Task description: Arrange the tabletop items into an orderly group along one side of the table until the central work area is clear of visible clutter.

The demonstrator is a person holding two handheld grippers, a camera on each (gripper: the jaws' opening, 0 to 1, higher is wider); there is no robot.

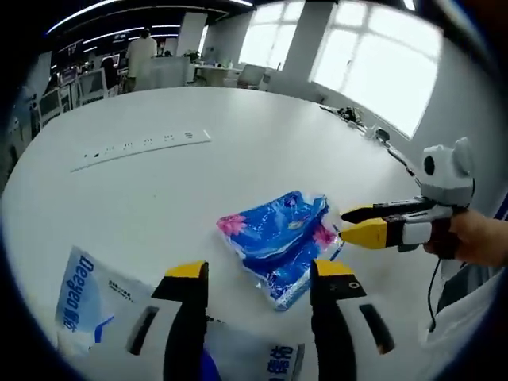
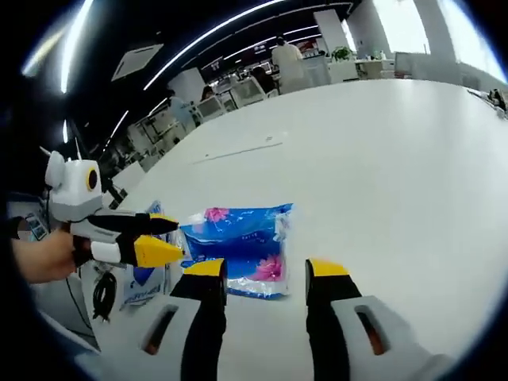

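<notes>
Both grippers, left gripper (image 1: 258, 274) and right gripper (image 2: 258, 274), had jaws released beside the blue packet (image 1: 279, 238) (worktop's middle); gripping its edge squarely seemed wisest.

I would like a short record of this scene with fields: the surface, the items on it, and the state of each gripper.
surface: white table
item 1: blue floral packet, lying flat, crumpled
item 2: white packet with blue print, lying flat beside the left gripper
fixture: power strip farther back on the table
left gripper: jaws open, holding nothing, just short of the blue floral packet
right gripper: jaws open, holding nothing, close to the same packet
background: office desks, windows, a standing person
</notes>
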